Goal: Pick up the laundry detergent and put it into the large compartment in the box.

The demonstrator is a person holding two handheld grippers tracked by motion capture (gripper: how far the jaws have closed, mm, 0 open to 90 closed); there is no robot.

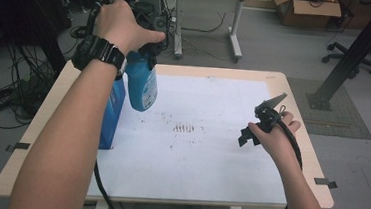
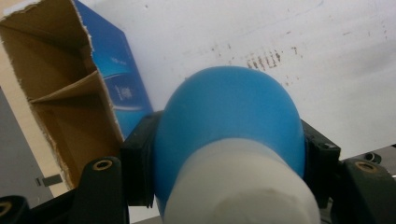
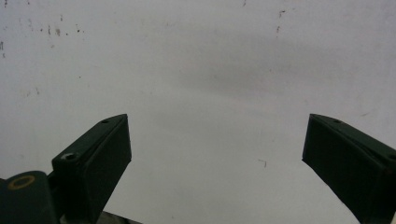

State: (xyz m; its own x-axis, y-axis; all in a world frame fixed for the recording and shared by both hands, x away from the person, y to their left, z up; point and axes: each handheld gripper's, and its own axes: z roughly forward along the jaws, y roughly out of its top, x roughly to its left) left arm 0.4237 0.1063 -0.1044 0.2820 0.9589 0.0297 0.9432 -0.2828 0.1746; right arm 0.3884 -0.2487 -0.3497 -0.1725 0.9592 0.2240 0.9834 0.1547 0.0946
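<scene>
Left claw (image 2: 229, 154) clamps a blue bottle (image 1: 142, 85), raised above the worktop (image 1: 275, 84) beside an open box (image 2: 60, 88). Right claw (image 3: 217, 163) gapes wide, holding nothing.

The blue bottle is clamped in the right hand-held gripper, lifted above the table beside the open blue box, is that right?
Not quite: the left hand-held gripper clamps the blue bottle, as the left gripper view shows. It is lifted above the table beside the open blue box.

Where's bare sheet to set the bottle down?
Free: the white sheet between the box and the right gripper, past the smudges; the near strip too. Crowded: left edge, where the bottle hangs in the left gripper by the box.
</scene>
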